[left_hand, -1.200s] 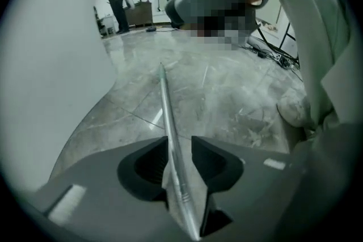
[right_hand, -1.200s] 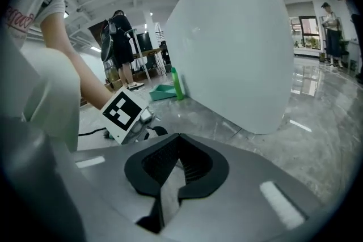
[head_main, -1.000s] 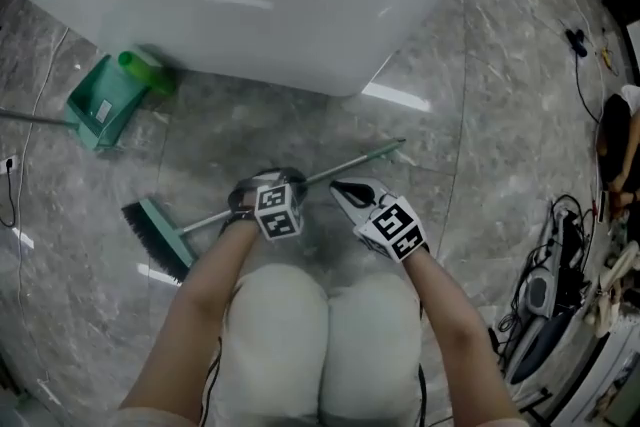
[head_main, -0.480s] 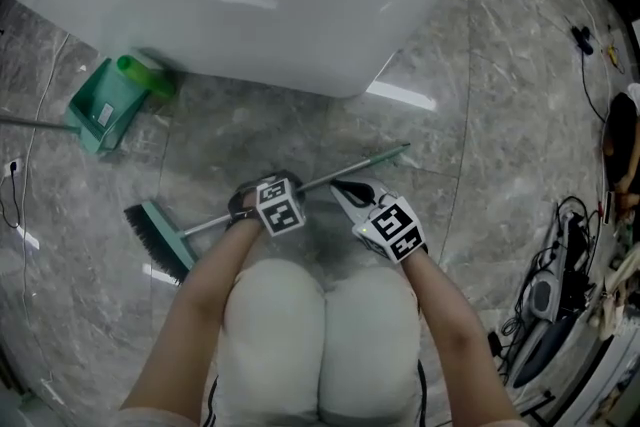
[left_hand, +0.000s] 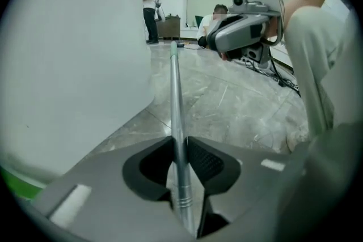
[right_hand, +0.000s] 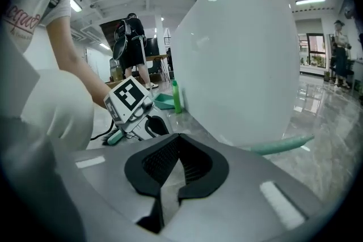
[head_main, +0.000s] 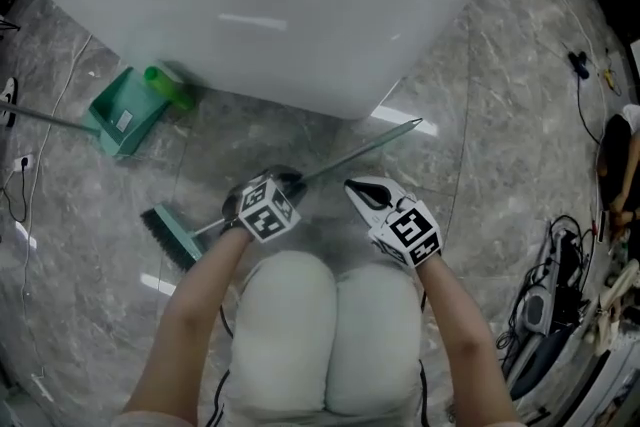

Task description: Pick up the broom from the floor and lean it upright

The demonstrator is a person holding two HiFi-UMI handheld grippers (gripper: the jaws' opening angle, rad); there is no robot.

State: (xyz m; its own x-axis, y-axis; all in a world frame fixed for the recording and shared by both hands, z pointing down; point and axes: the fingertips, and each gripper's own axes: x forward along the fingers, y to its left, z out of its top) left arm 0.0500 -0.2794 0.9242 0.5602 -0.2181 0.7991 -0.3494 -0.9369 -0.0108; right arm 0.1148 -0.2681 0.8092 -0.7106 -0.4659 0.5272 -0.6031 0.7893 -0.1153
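My left hand-held gripper (head_main: 288,181), jaws just eased slightly wider, clamps the green-headed, silver-handled broom (head_main: 352,153) mid-handle, slanting low over the grey marble floor (head_main: 500,95), probably to tip it upright; my right hand-held gripper (head_main: 358,191) hovers closed, empty.

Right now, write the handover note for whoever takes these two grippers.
Left gripper: jaws clamped on the broom handle, having just eased open slightly.
Right gripper: jaws shut, empty, beside the handle.
Broom: tilted, brush head low at the left, handle tip toward the white tub.
Done: grasped, handle end off the floor.
To do: raise it, lean it upright.
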